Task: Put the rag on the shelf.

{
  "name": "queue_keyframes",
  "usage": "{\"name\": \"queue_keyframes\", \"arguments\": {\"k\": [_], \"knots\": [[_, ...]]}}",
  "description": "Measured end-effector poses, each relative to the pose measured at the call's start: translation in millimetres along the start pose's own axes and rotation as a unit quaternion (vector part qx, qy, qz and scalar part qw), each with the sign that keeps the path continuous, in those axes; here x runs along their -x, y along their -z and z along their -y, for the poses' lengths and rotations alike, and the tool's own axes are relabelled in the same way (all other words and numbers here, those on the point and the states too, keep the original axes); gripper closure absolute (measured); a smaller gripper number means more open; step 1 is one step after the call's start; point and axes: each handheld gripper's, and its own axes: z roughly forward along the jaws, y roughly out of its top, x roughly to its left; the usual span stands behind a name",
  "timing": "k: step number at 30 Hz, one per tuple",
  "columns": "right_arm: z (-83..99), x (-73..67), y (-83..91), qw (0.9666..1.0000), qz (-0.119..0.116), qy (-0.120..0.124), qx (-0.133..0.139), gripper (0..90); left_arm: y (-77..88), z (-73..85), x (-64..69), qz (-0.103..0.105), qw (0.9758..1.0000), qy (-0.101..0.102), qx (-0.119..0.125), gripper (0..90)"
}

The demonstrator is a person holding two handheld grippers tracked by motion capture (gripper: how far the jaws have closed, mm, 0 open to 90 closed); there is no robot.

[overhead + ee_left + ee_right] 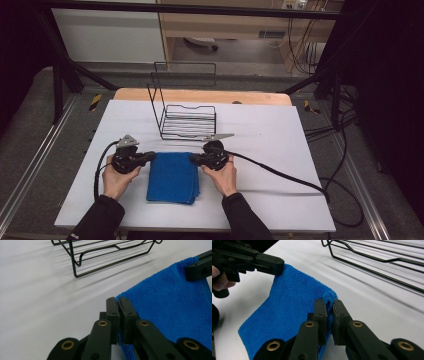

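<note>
A folded blue towel lies on the white table near the front edge. My left gripper is shut on its far left corner, and my right gripper is shut on its far right corner. In the left gripper view the jaws pinch the blue towel at its corner, with the left gripper closed tight. In the right gripper view the right gripper clamps the other corner of the towel, lifted a little off the table, while the left gripper's jaws hold the far corner.
A black wire rack stands just behind the towel, near the table's middle; its bars also cross the top of both gripper views. Cables trail from both grippers, the right one running across the table to the right edge.
</note>
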Motion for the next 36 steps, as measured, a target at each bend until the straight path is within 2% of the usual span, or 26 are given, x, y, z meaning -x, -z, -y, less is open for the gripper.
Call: {"name": "queue_keyframes", "arguments": {"k": [9,15,25,29,36], "knots": [[-1.7,-4.2,7.6,0.9998,-0.006,0.009,0.016,83.9,8.8,-2.9,3.9,0.0,0.9999,-0.007,0.011,86.7],[-3.3,-7.3,13.5,0.9995,-0.01,0.013,0.027,84.0,16.7,-5.9,6.6,0.002,0.9996,-0.009,0.026,86.7],[-6.7,-10.6,24.0,0.9985,-0.009,0.025,0.048,84.0,26.6,-11.8,13.8,0.0,0.999,-0.016,0.041,86.7],[-7.4,-12.0,27.9,0.9981,-0.007,0.032,0.053,83.9,30.6,-14.6,18.4,-0.007,0.9986,-0.024,0.047,86.7],[-10.5,-14.9,37.5,0.997,-0.007,0.036,0.068,84.0,36.4,-18.9,23.8,-0.003,0.9979,-0.027,0.06,86.7]]}}
